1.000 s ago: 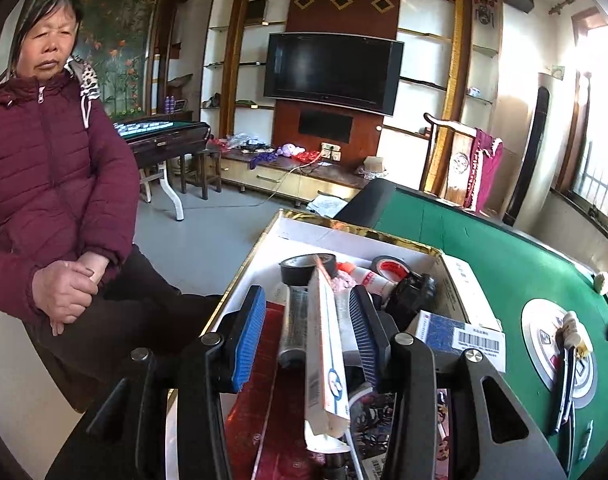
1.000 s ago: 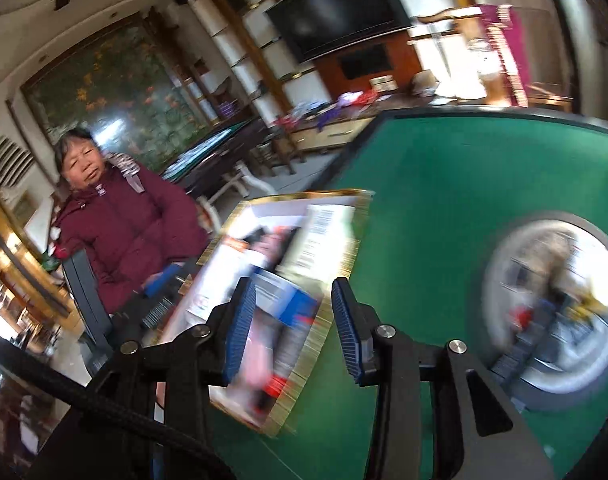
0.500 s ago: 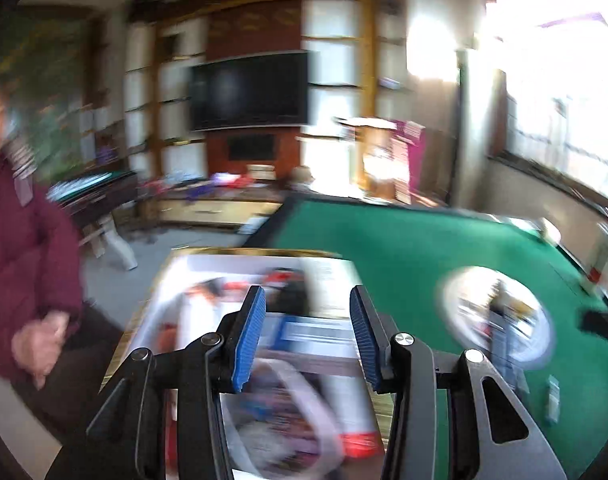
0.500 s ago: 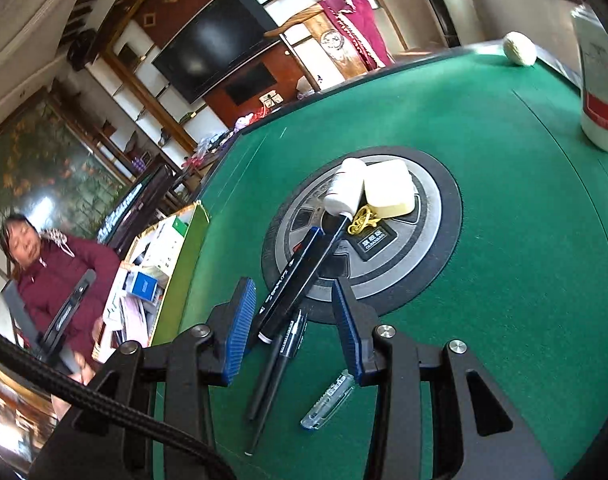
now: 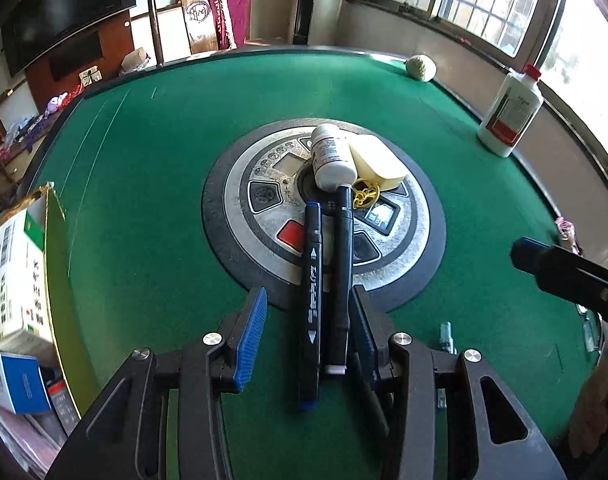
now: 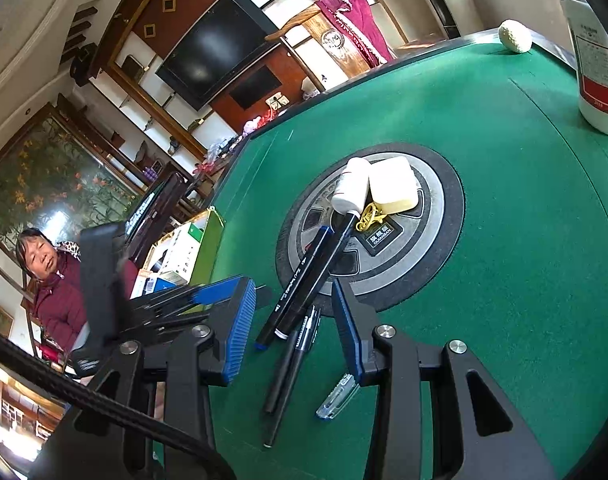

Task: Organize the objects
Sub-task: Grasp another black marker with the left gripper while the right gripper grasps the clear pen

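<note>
Two black markers (image 5: 316,280) lie side by side on the green table (image 5: 144,184), reaching onto the round centre panel (image 5: 256,216). A white pill bottle (image 5: 330,156), a cream case (image 5: 378,160) and a gold trinket (image 5: 366,196) sit on the panel. My left gripper (image 5: 308,334) is open and straddles the markers' near ends. My right gripper (image 6: 294,330) is open over the same markers (image 6: 304,280), two thin pens (image 6: 288,368) and a small clear-blue item (image 6: 338,396).
A gold-edged box (image 5: 58,280) full of cartons and small items stands at the table's left edge. A white bottle with a red label (image 5: 510,116) and a pale ball (image 5: 420,66) stand at the far right. A woman in a maroon coat (image 6: 56,280) sits beyond the box.
My left gripper has swung from the box, where it let go of a white tube, to the markers at the table's centre. My right gripper has moved from the box to the markers.
</note>
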`<state>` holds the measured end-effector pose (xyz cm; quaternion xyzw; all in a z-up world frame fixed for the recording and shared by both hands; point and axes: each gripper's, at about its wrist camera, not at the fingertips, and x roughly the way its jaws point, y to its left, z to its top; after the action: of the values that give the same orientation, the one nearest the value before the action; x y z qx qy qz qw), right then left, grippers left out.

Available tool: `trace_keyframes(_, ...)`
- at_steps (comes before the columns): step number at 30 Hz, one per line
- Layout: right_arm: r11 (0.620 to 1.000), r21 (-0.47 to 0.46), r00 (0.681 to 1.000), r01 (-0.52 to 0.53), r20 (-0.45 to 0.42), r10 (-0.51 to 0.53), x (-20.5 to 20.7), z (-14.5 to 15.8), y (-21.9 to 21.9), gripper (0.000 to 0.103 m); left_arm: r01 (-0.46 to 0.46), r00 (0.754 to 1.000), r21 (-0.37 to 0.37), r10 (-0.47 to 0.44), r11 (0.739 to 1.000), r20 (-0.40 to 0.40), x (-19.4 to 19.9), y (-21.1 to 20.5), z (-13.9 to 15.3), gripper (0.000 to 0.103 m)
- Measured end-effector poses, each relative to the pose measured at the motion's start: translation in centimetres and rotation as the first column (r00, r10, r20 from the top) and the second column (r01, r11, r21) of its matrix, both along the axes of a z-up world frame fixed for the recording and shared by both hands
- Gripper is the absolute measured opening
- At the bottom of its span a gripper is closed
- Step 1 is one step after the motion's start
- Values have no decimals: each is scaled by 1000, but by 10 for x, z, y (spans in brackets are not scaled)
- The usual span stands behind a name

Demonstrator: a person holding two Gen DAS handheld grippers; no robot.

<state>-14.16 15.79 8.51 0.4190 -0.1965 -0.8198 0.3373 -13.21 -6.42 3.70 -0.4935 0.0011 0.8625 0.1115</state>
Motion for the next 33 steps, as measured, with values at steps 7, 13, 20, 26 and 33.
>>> trace_keyframes(7, 1000, -24, 1000, 1, 11, 0, -2, 1, 2, 38, 9, 999, -48, -6, 999, 53, -19, 9, -16, 37)
trace_keyframes(13, 1000, -17, 1000, 8, 10, -8, -2, -1, 2, 38, -21, 999, -41, 23, 999, 34, -21, 3, -16, 24)
trace_keyframes(20, 999, 33, 1000, 13, 14, -14, -2, -3, 1, 38, -107, 994, -102, 106, 989, -18, 16, -18, -30, 16)
trace_keyframes(26, 967, 253, 998, 41, 43, -53, 7, -26, -8, 38, -148, 987, -89, 142, 985, -76, 38, -35, -33, 16)
trace_keyframes(33, 915, 403, 999, 24, 14, -32, 41, -47, -42, 38, -128, 988, -91, 119, 988, -96, 38, -38, -35, 16)
